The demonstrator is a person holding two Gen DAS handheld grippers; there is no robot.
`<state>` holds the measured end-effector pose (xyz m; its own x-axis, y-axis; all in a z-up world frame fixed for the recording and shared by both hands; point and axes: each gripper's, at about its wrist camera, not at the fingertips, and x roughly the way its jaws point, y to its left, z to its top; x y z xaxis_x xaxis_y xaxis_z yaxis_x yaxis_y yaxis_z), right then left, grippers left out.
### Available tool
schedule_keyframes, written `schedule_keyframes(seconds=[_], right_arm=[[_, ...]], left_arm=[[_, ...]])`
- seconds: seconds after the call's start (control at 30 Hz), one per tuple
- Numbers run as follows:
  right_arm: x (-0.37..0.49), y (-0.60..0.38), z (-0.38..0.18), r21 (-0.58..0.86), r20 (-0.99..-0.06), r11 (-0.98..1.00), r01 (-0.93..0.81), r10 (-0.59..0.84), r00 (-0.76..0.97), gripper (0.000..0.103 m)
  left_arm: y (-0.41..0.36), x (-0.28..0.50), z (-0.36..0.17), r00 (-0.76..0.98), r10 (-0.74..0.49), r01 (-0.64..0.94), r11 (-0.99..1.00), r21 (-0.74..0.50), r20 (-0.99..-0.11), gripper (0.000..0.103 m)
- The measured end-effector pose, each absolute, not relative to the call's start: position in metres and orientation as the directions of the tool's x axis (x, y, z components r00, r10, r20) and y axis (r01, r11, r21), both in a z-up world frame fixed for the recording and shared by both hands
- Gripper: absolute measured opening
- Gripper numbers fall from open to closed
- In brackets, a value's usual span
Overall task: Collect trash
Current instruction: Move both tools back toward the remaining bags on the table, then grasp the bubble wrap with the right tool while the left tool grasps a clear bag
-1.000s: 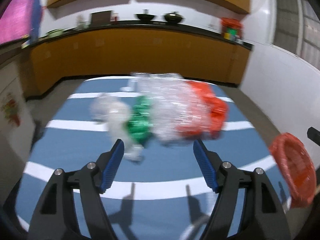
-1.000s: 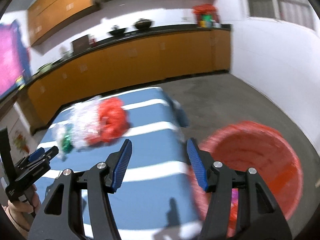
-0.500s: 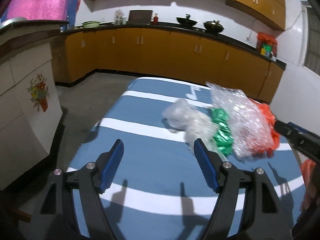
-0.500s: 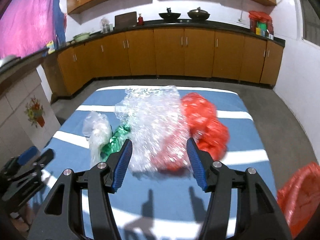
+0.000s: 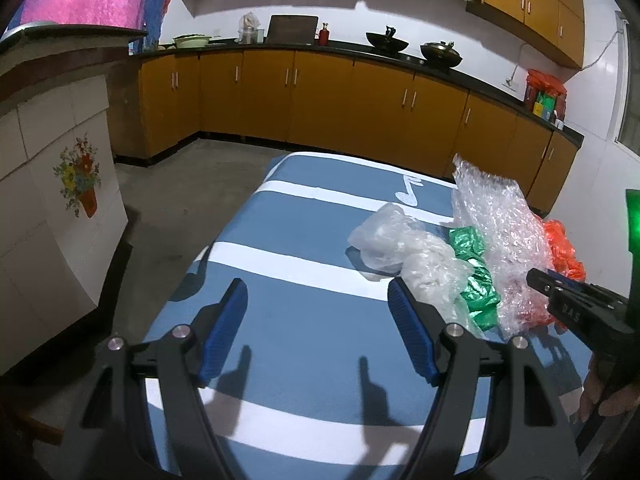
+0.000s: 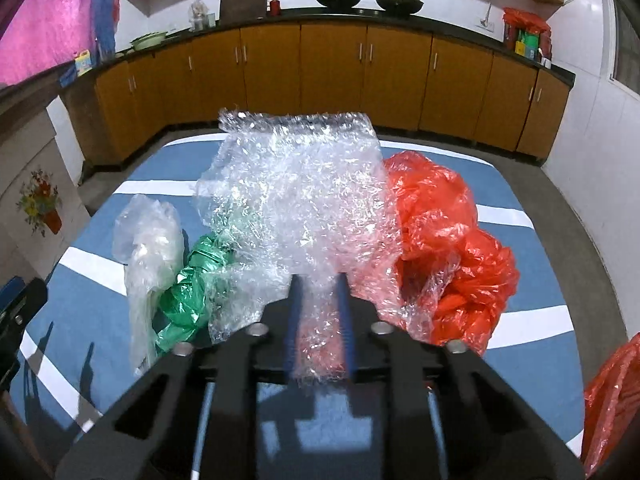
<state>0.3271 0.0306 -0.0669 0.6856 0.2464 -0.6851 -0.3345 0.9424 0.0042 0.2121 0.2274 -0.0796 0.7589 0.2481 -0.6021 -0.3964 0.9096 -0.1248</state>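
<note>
Four pieces of plastic trash lie in a row on the blue, white-striped table point(image 5: 304, 320): a clear bag point(image 6: 148, 240), a crumpled green bag point(image 6: 192, 280), a bubble wrap sheet point(image 6: 296, 184) and a red bag point(image 6: 452, 248). My right gripper point(image 6: 318, 292) is shut on the near edge of the bubble wrap. It shows at the right of the left wrist view point(image 5: 538, 278). My left gripper point(image 5: 316, 292) is open and empty over the table, left of the clear bag point(image 5: 384, 240).
A red-lined bin point(image 6: 612, 396) stands off the table's right side. Orange kitchen cabinets point(image 5: 340, 108) run along the back wall. A tiled counter with a flower decal point(image 5: 76, 184) stands to the left.
My right gripper moved forward to the pile and closed on the bubble wrap. My left gripper stayed open and shifted slightly left of the pile.
</note>
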Motion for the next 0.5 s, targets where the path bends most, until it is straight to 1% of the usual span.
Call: schedule_keyframes(seconds=[0.1,0.3,0.5], right_arm=[[0.318,0.024,-0.059,0.024,-0.662,0.94,-0.342,0.271,0.699,0.009],[0.303,0.002,-0.039,0.069,-0.607,0.941,-0.331,0.303,0.734,0.007],[0.283,-0.029,-0.02,0.072,-0.549,0.956,-0.285,0.277,0.789,0.007]], left_arm=[[0.222,0.217,-0.081,0.762,0.235,-0.383,0.915,-0.128,-0.603,0.071],[0.21,0.228,-0.08,0.771,0.205,-0.347,0.929,-0.127,-0.603,0.071],[0.196,0.254,-0.08,0.773,0.153,-0.302,0.942,-0.145,-0.615,0.071]])
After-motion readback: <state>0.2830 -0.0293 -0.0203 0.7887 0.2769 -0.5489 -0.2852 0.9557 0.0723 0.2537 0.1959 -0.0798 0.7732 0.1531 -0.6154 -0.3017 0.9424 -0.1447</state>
